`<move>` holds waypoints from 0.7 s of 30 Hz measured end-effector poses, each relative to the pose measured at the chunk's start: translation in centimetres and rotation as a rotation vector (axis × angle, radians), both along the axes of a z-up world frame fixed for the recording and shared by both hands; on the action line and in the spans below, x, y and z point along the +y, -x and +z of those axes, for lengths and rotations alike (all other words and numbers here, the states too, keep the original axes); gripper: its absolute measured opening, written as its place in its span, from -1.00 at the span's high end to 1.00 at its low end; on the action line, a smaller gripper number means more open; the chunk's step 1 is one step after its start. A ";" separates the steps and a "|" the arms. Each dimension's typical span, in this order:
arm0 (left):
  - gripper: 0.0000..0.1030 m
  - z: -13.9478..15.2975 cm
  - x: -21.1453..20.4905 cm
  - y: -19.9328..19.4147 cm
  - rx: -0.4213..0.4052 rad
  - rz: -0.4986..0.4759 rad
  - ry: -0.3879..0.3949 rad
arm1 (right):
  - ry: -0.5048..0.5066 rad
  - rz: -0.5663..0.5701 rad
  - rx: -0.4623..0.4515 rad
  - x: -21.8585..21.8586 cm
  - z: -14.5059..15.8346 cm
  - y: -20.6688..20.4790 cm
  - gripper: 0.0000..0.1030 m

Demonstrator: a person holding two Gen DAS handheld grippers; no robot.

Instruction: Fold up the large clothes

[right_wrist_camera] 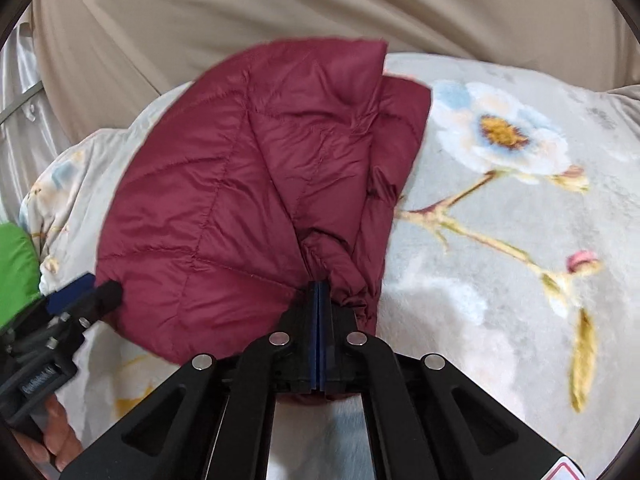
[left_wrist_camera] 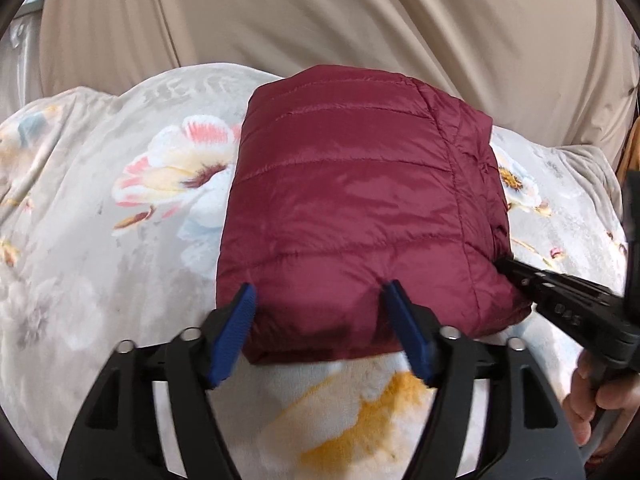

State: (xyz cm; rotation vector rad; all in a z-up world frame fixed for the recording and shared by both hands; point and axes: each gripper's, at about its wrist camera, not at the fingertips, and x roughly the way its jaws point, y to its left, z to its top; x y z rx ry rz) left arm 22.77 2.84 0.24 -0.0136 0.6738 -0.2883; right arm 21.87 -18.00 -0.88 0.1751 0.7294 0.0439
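Two grippers work one maroon quilted jacket (left_wrist_camera: pixel 352 208), which lies folded into a compact block on a floral blanket (left_wrist_camera: pixel 100 240) spread over a bed, with a tan sheet (left_wrist_camera: pixel 320 12) bunched behind it. The jacket sits near the blanket's middle, its near edge toward the person and its far edge toward the tan sheet.

The left gripper (left_wrist_camera: pixel 320 300) has its blue fingers (left_wrist_camera: pixel 236 332) spread wide on either side of the jacket's near left part; the pads touch or nearly touch the fabric but do not pinch it, so nothing is held there. The right gripper (right_wrist_camera: pixel 320 292) is closed tight, with gathered folds of the jacket's near right corner bunched at its tips, apparently pinched. In the left wrist view that gripper comes in from the right edge, a hand (left_wrist_camera: pixel 596 400) on its handle.

What the coming move seems to turn on: the block's quilt lines run left to right, so its long axis looks to run from near edge to far edge. The right fingers already have the near right corner, while loose layers splay beside it toward the blanket's right side. The left fingers are nearer the near left edge and would have to close there to match.
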 end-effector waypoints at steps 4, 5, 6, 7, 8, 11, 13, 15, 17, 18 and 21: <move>-0.53 -0.4 -0.1 1.8 -0.010 0.023 -0.021 | 0.052 -0.014 -0.041 1.0 0.7 4.1 0.81; -0.54 -0.6 -0.3 2.3 -0.011 0.024 -0.027 | 0.065 -0.027 -0.034 1.3 0.3 5.3 0.79; -0.56 -0.9 -0.5 2.8 -0.013 0.024 -0.033 | 0.071 -0.040 -0.015 1.5 -0.3 6.3 0.73; -0.64 -1.2 -0.7 3.5 -0.014 0.024 -0.035 | 0.073 -0.048 0.000 1.5 -0.7 6.9 0.66; -0.74 -1.6 -0.9 4.2 -0.018 0.025 -0.035 | 0.076 -0.059 0.023 1.5 -1.4 7.6 0.63; -0.75 -2.6 -1.6 6.2 -0.042 0.033 -0.063 | 0.076 -0.084 0.060 1.7 -3.1 9.4 0.55; -0.75 -3.3 -2.0 7.0 -0.041 0.030 -0.082 | 0.084 -0.102 0.071 1.7 -3.8 10.4 0.46; -0.75 -3.9 -2.2 7.9 -0.034 0.028 -0.086 | 0.092 -0.127 0.069 1.8 -4.3 11.6 0.43; -0.75 -4.0 -2.2 8.8 -0.045 0.037 -0.082 | 0.101 -0.138 0.056 2.0 -4.4 12.3 0.40; -0.75 -3.9 -2.1 9.0 -0.054 0.044 -0.082 | 0.110 -0.143 0.046 2.2 -4.4 12.7 0.37; -0.75 -3.7 -2.1 10.2 -0.091 0.068 -0.085 | 0.157 -0.153 0.000 3.2 -3.9 13.9 0.25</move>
